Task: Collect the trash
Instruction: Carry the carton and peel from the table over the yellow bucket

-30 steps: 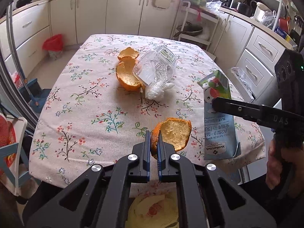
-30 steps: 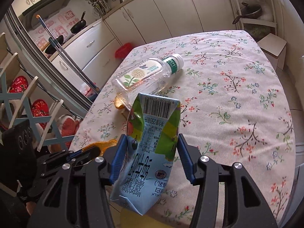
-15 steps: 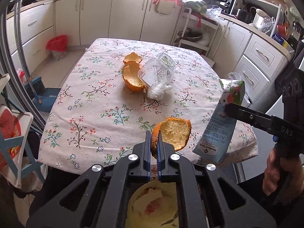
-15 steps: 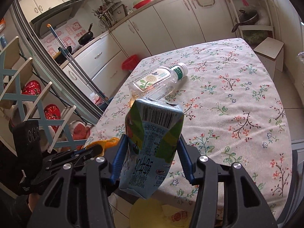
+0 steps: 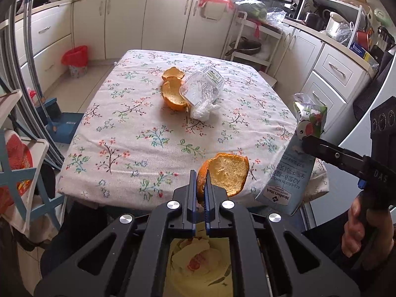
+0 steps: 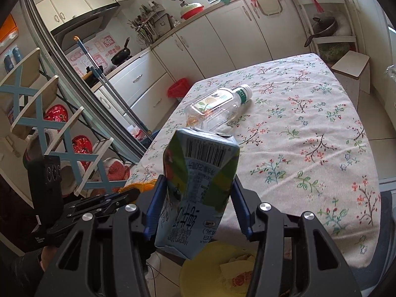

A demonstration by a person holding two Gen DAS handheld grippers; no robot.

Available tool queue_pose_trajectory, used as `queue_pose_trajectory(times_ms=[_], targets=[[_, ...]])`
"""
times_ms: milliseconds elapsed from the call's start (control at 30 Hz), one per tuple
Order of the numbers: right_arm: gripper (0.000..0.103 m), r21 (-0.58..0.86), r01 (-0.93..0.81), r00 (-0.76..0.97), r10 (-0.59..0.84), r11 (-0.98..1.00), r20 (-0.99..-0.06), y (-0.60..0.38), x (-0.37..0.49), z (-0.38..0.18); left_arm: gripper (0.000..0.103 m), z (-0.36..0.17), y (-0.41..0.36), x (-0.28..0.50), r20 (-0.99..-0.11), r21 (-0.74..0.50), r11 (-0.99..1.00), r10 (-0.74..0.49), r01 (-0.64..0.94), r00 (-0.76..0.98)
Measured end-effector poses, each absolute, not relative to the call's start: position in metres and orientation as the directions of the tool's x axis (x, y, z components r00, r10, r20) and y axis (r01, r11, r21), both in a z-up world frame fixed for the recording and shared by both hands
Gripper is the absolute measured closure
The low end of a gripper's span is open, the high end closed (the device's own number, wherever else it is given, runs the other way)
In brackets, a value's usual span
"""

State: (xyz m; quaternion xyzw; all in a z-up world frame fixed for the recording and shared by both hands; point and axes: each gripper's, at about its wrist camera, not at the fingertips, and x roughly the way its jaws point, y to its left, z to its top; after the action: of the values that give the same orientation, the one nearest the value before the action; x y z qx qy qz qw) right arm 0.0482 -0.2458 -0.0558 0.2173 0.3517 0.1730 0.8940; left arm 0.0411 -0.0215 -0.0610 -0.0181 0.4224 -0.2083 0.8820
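My left gripper is shut on the rim of an orange peel half, held just off the table's near edge. Beneath it sits a yellow bin with scraps inside. My right gripper is shut on a blue and green milk carton, its pads pressing both sides. The carton hangs at the right in the left wrist view. The yellow bin lies below the carton. Two more orange peels and a clear plastic bottle lie mid-table. The bottle has a green cap.
The table carries a floral cloth. A red lined bin stands on the floor by the cabinets. A blue folding rack stands at left. White cabinets and a pan shelf line the far wall. A hand grips the right handle.
Both grippers have pulled back from the table toward its near edge and risen a little, carrying the peel and the carton. The yellow bin shows more below them.
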Motion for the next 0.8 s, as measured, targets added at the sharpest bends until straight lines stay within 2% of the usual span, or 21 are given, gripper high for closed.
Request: queue_pose_trajectory(times_ms=[333,800], targets=[[0.052,0.518,-0.177,0.665,0.489,0.837,-0.564,-0.232,0.009,-0.063,0.098,-0.074,-0.009,0.004,-0.757,-0.220,0.904,-0.396,0.368,0.520],[0.052,0.466,-0.200,0.552,0.492,0.862,-0.673,-0.196,-0.032,-0.085,0.098,-0.107,-0.012,-0.040,-0.808,-0.220,0.884,-0.401,0.412,0.430]])
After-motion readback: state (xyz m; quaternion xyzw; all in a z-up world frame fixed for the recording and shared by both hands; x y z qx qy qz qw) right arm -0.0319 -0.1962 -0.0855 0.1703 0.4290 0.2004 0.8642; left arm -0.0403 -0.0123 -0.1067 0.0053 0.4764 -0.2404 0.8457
